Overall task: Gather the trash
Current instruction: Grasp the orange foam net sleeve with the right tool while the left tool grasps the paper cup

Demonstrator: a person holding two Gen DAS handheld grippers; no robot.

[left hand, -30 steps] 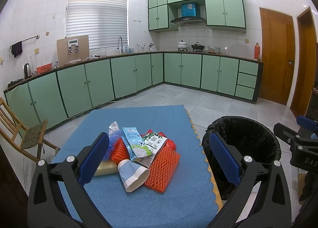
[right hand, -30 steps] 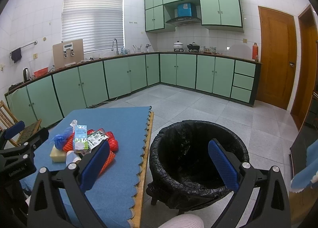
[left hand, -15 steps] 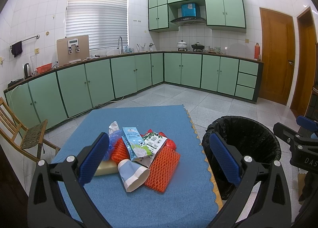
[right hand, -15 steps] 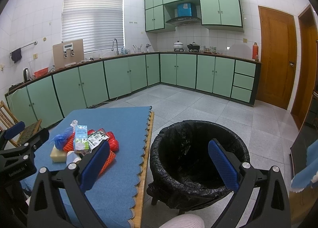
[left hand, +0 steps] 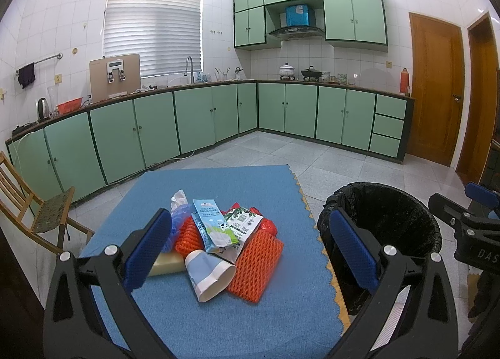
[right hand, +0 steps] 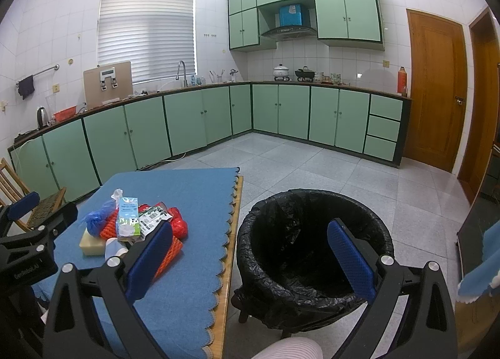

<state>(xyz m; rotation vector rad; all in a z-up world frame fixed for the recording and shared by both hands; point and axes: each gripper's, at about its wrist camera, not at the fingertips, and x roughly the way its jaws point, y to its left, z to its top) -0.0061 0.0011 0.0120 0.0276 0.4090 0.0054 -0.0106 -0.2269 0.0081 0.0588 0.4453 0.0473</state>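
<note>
**Both grippers empty, trash on table**

Left gripper (left hand: 250, 249) spread wide, holding nothing, above the trash pile: orange foam net sleeve (left hand: 256, 265), blue milk carton (left hand: 211, 227), paper cup (left hand: 207, 274) on blue scalloped table mat (left hand: 218, 184). Right gripper (right hand: 250, 255) likewise agape, over black-lined round bin (right hand: 312, 246) beside the table.

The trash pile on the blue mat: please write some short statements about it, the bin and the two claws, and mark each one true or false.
1. The left claw is shut on the paper cup. False: it is open and holds nothing.
2. The trash bin has a black bag inside. True.
3. The milk carton lies on top of the pile. True.
4. The orange foam net is already in the bin. False: it lies on the blue mat.
5. The right claw is open. True.
</note>
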